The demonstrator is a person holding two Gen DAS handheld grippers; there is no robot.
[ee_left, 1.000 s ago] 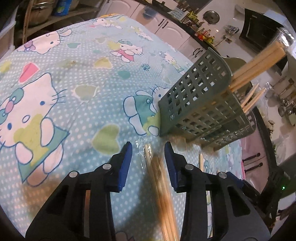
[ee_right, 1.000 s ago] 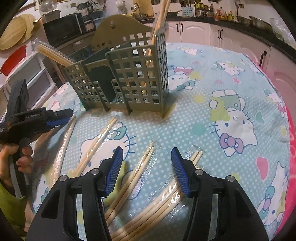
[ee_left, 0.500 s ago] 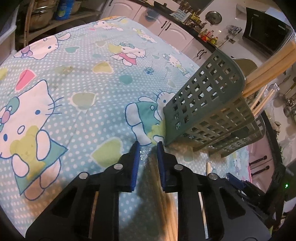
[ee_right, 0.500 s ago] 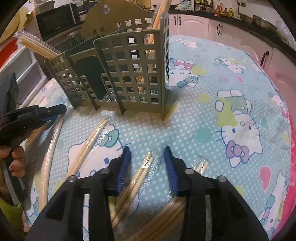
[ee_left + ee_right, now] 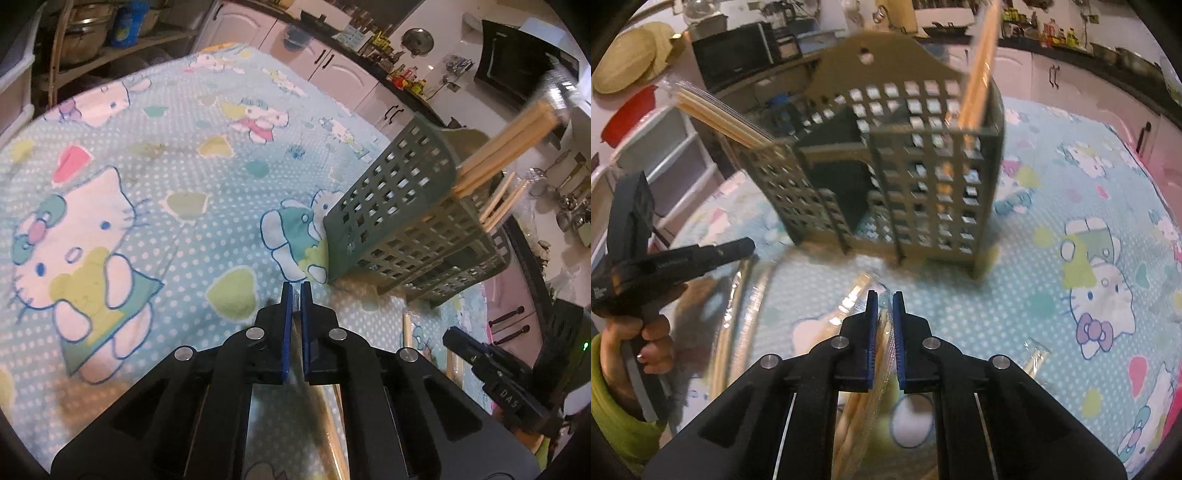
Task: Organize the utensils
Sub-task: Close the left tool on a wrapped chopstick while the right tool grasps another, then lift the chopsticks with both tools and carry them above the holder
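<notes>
Table (image 5: 1071, 206) in cartoon-cat cloth, bearing a green lattice utensil caddy (image 5: 897, 177) with chopsticks upright inside. Left tool (image 5: 296, 291), jaws nearly closed on a wrapped chopstick pair (image 5: 334, 435) beside the caddy. Right tool (image 5: 881, 300), likewise pinched on a wrapped chopstick packet (image 5: 882, 332) before the caddy.

Left claw (image 5: 296, 295) and right claw (image 5: 881, 304) both nearly closed.

A cartoon-cat tablecloth (image 5: 155, 155) carries a grid caddy (image 5: 905, 184) and wrapped chopsticks (image 5: 746, 295).
</notes>
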